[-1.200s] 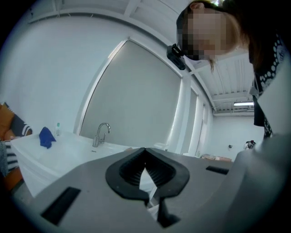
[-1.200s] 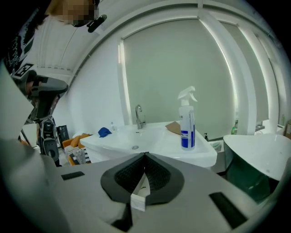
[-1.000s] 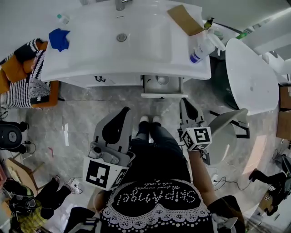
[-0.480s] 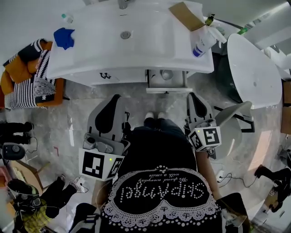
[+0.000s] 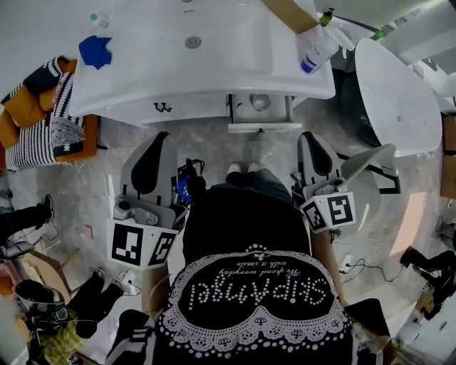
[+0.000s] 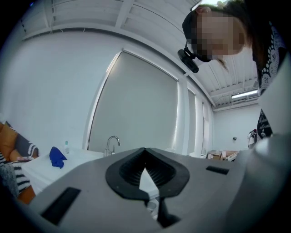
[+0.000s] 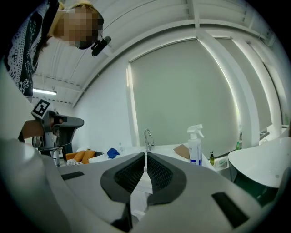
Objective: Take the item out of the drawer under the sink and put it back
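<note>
Under the white sink (image 5: 214, 71) a small drawer (image 5: 261, 125) stands pulled open, and a round pale item (image 5: 260, 102) lies inside it. My left gripper (image 5: 159, 137) hovers over the floor to the drawer's lower left, and my right gripper (image 5: 308, 137) is just right of the drawer's front. Both stay apart from the drawer. Seen from the left gripper (image 6: 145, 150), its jaws meet at the tips with nothing between them. The right gripper (image 7: 145, 155) is likewise shut and empty, and it points toward the faucet (image 7: 147, 136).
On the counter are a blue cloth (image 5: 95, 51), a spray bottle (image 5: 315, 48) and a cardboard piece (image 5: 288, 13). A white tub (image 5: 395, 100) stands at the right. A striped and orange cushion (image 5: 43, 121) lies at the left. The person's feet (image 5: 239, 169) stand before the drawer.
The sink and drawer have slid upward in the head view. The left gripper has swung out to the left, the right one slightly right. Both stay shut, and the drawer stays open.
</note>
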Demonstrator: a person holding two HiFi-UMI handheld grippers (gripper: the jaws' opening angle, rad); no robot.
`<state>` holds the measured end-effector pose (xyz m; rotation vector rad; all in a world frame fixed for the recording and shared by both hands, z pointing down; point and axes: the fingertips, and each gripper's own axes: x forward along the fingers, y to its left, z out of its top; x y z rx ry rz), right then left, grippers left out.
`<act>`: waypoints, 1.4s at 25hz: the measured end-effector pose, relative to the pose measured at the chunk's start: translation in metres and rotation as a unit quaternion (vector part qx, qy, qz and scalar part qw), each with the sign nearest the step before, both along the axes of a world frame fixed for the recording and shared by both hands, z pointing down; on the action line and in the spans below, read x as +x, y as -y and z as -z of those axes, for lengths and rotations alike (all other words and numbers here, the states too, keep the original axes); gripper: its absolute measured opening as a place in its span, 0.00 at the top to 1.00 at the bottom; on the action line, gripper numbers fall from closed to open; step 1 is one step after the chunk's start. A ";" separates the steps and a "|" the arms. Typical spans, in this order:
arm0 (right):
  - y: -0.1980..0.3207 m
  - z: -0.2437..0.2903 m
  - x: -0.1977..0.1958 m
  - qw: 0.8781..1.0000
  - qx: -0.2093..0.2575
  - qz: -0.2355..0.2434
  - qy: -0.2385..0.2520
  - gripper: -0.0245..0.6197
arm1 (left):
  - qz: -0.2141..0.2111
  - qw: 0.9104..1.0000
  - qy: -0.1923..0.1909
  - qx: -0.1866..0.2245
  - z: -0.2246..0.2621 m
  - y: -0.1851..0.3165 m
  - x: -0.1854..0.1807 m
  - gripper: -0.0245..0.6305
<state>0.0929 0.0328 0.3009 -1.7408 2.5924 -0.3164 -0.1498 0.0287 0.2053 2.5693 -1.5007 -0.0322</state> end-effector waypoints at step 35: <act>-0.020 0.003 -0.007 0.998 -0.001 0.030 -0.055 0.93 | -0.042 0.997 -0.070 -0.008 0.005 0.000 0.034 0.96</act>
